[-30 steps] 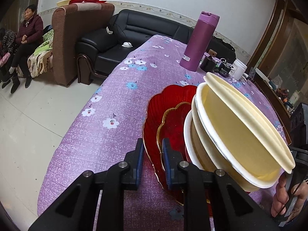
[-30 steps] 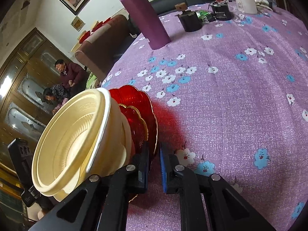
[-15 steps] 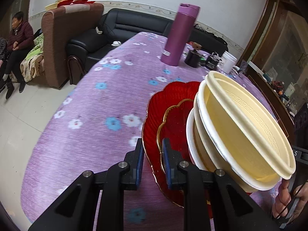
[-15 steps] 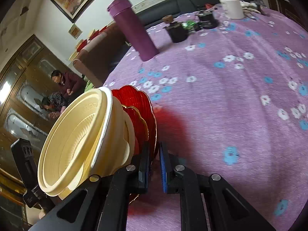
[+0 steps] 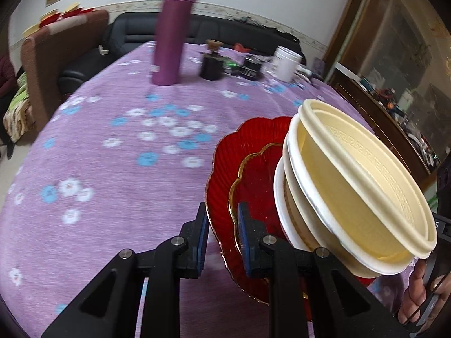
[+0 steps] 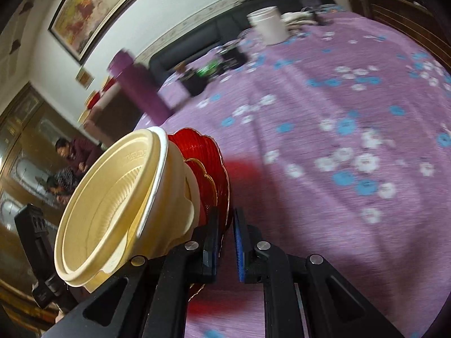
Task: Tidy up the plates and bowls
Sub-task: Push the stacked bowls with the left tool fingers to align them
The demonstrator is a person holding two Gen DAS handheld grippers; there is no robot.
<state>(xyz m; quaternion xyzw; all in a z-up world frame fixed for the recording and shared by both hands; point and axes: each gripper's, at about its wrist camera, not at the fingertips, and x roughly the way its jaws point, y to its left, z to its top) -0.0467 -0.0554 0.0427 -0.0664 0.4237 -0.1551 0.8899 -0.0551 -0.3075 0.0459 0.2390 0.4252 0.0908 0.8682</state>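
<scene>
2 hand-held grippers carry 1 stack between them, tilted above the bench (image 5: pixel 118 169). My left hand-held gripper (image 5: pixel 221 239) is clamped on the rim of the large red plate (image 5: pixel 225 166), my right hand-held gripper (image 6: pixel 225 242) is pinched on the opposite rim of that plate. A smaller gold-edged red plate (image 5: pixel 253 174) sits inside it, and cream bowls (image 5: pixel 358 186) are nested on top, leaning steeply sideways.

Risks as I judge them: nothing grips the bowls, so any more tilt or a jerk could slide them off the plates. Uneven travel of my 2 hands could twist the plate out of 1 pinch. The purple bottle (image 5: pixel 172 33), dark jar (image 5: pixel 211 64) and white cup (image 5: pixel 286 63) stand at the far end, well apart, but could be clipped if I overshoot.

Hard to tell: exact bowl count, how far the pads overlap the rim in the right wrist view, and the plate's lower edge behind the fingers. Background is motion-blurred. A hand (image 5: pixel 420 290) shows cut off at the left view's edge.
</scene>
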